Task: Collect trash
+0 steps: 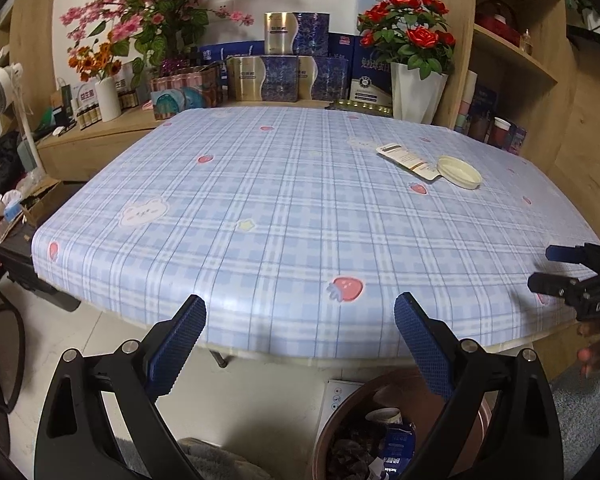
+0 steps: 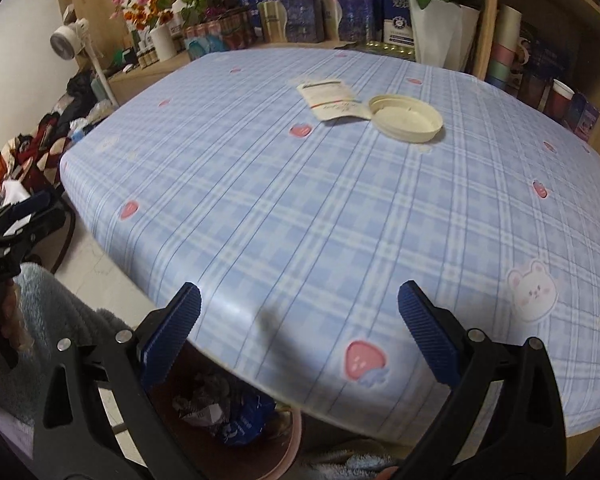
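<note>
A flat white packet [image 1: 407,159] [image 2: 329,96] and a cream round lid [image 1: 459,172] [image 2: 406,117] lie side by side, touching, on the far right part of the blue plaid table [image 1: 280,216] [image 2: 320,208]. A brown trash bin [image 1: 380,428] [image 2: 228,412] holding crumpled paper and a blue carton stands on the floor under the table's near edge. My left gripper [image 1: 300,320] is open and empty above the near edge. My right gripper [image 2: 300,312] is open and empty; it also shows in the left wrist view [image 1: 540,268].
A wooden ledge behind the table holds flower pots [image 1: 416,92], blue and gold boxes [image 1: 284,76] and small bottles. Shelves with cups stand at the right [image 1: 512,80]. A fan [image 1: 0,84] and piled clothes are at the left. A grey rug [image 2: 52,312] lies on the floor.
</note>
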`<state>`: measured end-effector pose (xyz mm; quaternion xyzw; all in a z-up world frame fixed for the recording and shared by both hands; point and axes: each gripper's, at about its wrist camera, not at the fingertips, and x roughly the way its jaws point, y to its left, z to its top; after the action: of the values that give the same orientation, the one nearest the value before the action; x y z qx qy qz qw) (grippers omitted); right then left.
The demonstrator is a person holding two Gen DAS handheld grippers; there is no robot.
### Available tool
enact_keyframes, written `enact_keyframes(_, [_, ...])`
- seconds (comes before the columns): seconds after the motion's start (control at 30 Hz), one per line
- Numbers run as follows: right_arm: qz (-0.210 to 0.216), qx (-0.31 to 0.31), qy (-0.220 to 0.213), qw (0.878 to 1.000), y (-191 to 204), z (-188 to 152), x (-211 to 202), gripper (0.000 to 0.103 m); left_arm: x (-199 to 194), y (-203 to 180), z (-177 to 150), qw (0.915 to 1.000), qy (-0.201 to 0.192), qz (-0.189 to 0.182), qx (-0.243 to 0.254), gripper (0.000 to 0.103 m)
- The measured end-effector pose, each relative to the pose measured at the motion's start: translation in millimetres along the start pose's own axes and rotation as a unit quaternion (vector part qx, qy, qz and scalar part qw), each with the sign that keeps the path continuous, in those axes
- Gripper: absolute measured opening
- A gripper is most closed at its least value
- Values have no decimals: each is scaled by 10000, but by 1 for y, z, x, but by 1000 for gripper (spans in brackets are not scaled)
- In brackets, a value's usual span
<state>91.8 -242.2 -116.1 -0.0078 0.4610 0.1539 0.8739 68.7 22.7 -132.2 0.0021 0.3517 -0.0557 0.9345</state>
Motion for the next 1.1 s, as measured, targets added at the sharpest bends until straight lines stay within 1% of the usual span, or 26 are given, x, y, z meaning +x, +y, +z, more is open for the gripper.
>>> enact_keyframes(0.13, [-10, 102, -57, 9999, -18, 13, 8, 97, 9, -9, 18, 9999, -38, -53, 115, 93])
enact_keyframes(0.33, [-70, 187, -94, 9998, -47, 35, 24, 97, 36, -27, 43, 9996, 83, -194, 200, 93])
enact_keyframes(0.47, [-419, 93, -107, 9990, -63, 53, 40, 97, 58, -42, 61, 9991, 158, -335, 225, 93])
enact_keyframes(0.57, [-635, 0, -92, 9979, -76, 74, 56, 97, 74, -49, 76, 9984, 250, -475, 166, 93])
enact_keyframes(0.67, [-582, 151, -10, 9982, -89, 94, 72, 97, 88, -52, 89, 9980, 297, -548, 58, 93])
enact_keyframes(0.77, [-557, 234, 50, 9982, -94, 110, 82, 97, 102, -57, 103, 9978, 328, -581, 53, 93])
enact_keyframes(0.87, [-605, 80, 70, 9981, -95, 127, 97, 97, 113, -60, 112, 9972, 405, -635, 45, 93])
enact_keyframes(1.0, [-499, 7, 220, 9985, -96, 139, 119, 97, 131, -61, 123, 9946, 620, -814, -175, 93])
enact_keyframes(1.1, [-625, -131, 272, 9976, -93, 143, 130, 97, 142, -61, 128, 9928, 732, -891, -329, 93])
